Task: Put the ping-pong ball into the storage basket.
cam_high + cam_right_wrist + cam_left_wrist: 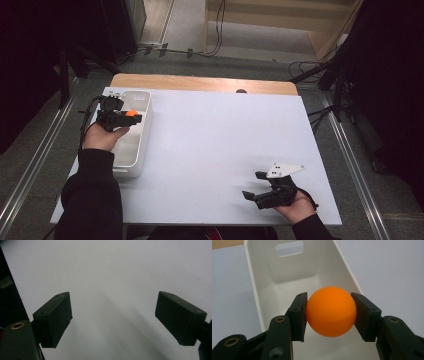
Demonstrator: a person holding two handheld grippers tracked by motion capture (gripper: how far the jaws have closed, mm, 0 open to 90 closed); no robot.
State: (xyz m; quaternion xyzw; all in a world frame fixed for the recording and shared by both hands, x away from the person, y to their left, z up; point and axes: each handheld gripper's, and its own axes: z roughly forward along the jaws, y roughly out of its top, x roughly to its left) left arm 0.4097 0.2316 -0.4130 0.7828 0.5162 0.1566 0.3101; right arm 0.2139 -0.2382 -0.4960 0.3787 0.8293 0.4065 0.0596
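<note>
An orange ball (331,311) is clamped between the two jaws of my left gripper (329,315). In the high view the ball (132,113) hangs over the white bin (142,130) at the table's left side, with the left gripper (131,116) shut on it. The left gripper view looks down into the white bin (287,277), whose inside is bare below the ball. My right gripper (254,185) rests low near the table's front right, jaws wide apart. In the right gripper view, the open right gripper (113,320) has just white tabletop between its jaws.
The white tabletop (220,140) is broad between the two hands. A wooden strip (200,83) runs along the far edge. Cables and dark stands lie on the floor beyond the table.
</note>
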